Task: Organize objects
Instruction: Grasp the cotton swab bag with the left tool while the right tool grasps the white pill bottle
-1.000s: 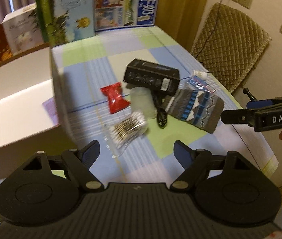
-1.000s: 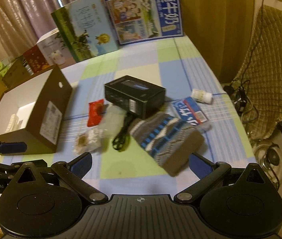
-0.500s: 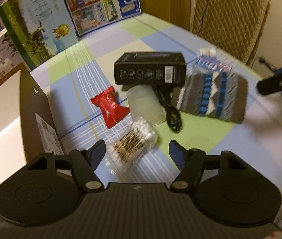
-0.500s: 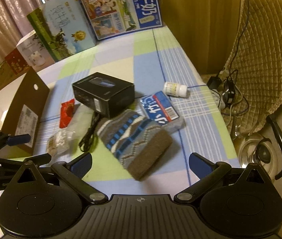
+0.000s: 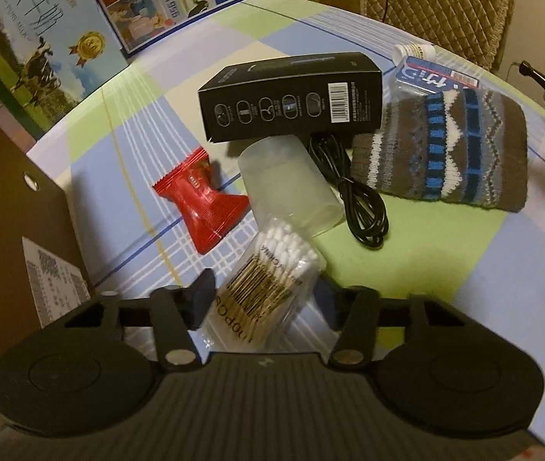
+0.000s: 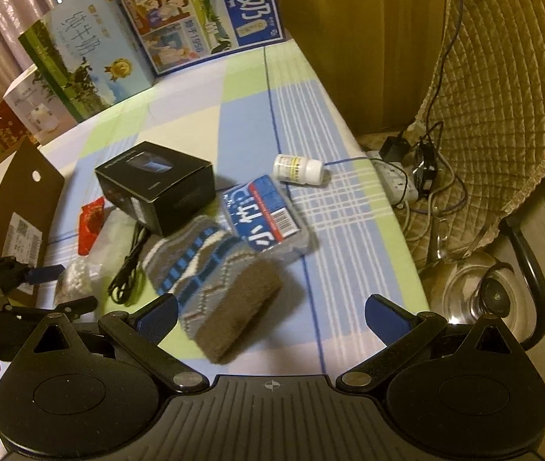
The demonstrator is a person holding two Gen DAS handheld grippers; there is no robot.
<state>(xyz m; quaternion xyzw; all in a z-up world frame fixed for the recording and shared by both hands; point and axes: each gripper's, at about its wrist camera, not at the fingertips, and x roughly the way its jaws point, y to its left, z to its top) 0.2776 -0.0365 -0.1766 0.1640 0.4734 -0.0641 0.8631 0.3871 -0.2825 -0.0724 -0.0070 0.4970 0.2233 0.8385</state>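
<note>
Fingers of the left gripper closing on either side of a clear bag of cotton swabs, bag between them, pads close against its sides but firm contact not clear. Bag lying flat on the checked tablecloth, swab heads pointing away. Just beyond it, a frosted plastic cup on its side, touching the bag's far end. Left of the cup, a red snack packet. Right of the cup, a coiled black cable, running under a black box. Further right, a knitted brown sock with blue and white bands, overlapping a blue-labelled packet; a small white bottle behind that. Brown cardboard box with a shipping label at the left edge. Two milk cartons standing at the far end of the table.

Fingers of the right gripper spread wide, nothing between the pads, hovering over the near end of the sock. Beyond, the blue packet and the white bottle on its side. Off the table's right edge, a quilted chair, a power strip with cables and a steel kettle on the floor.
</note>
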